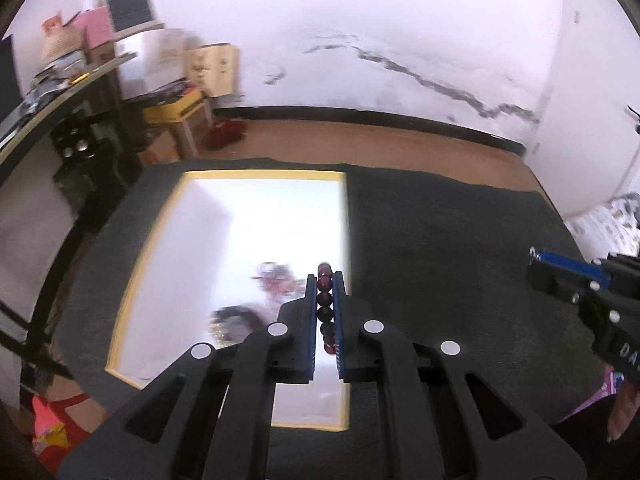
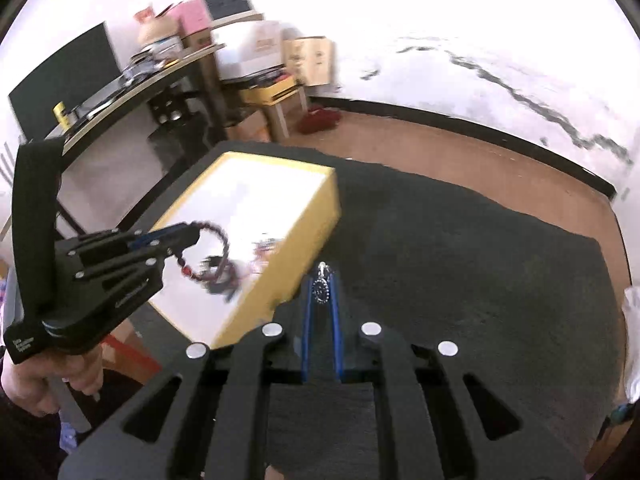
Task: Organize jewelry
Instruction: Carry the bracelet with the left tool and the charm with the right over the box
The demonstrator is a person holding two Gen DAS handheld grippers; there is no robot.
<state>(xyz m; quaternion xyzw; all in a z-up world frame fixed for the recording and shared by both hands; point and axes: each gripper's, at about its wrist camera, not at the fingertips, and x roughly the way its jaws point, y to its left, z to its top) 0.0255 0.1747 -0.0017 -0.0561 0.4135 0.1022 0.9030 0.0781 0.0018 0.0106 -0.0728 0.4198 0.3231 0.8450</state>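
A yellow box (image 2: 308, 216) with a mirror-like top (image 1: 256, 240) lies on the dark mat (image 1: 440, 248). My left gripper (image 1: 325, 280) is shut on a dark red beaded bracelet (image 1: 325, 300) and holds it above the box; in the right wrist view the bracelet (image 2: 214, 236) hangs as a loop from the left gripper (image 2: 192, 236). My right gripper (image 2: 321, 280) is shut on a small silver pendant (image 2: 320, 286), over the mat just right of the box. It also shows at the right edge of the left wrist view (image 1: 536, 264).
A desk (image 2: 132, 84) with a monitor (image 2: 64, 80) and clutter stands to the left. Cardboard boxes (image 2: 308, 56) sit against the white wall. Brown floor (image 2: 480, 160) lies beyond the mat. A red bag (image 1: 52, 424) lies at the lower left.
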